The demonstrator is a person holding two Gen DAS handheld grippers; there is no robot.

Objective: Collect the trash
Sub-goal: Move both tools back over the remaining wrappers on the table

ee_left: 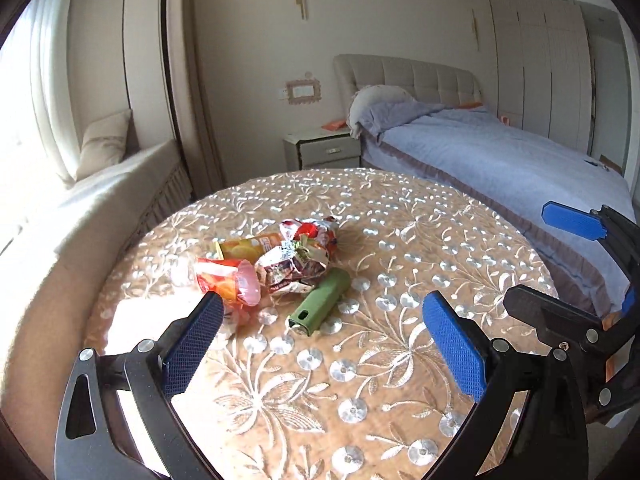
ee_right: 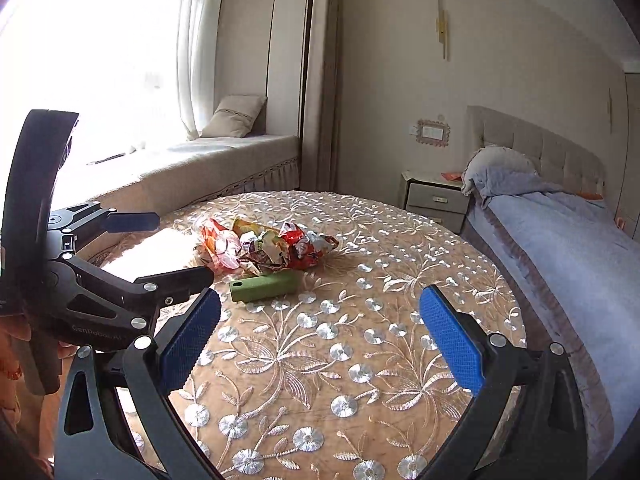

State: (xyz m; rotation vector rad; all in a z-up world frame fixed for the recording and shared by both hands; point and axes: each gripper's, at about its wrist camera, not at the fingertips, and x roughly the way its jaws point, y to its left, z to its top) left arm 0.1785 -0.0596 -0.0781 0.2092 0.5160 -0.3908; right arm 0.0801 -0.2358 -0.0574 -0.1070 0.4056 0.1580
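The room is a bedroom: a bed under a pale blue-grey quilt (ee_left: 500,152) runs along the right, its foot cut off by the frame edge, with a beige padded headboard (ee_left: 408,76) and a small white nightstand (ee_left: 324,150) beside it. A cushioned window seat (ee_right: 224,156) lies under a window so overexposed that nothing outside can be made out.

Nearest is the round bench covered in a tan cloth with silver floral embroidery (ee_left: 400,240); its near edge is hidden behind the tools in both views.

The left tool (ee_left: 324,322) hangs above the near part of the bench with its 2 blue pads wide apart and nothing between them. The right tool (ee_right: 320,318) is likewise spread wide and empty; in the left view only part of it shows at the right edge.

The trash sits toward the far left edge of the bench: a heap of crumpled red, orange and silver snack wrappers (ee_left: 296,258), whose separate pieces are hard to tell apart, and a green cylindrical tube (ee_left: 320,304) lying on its side just in front, touching the heap.
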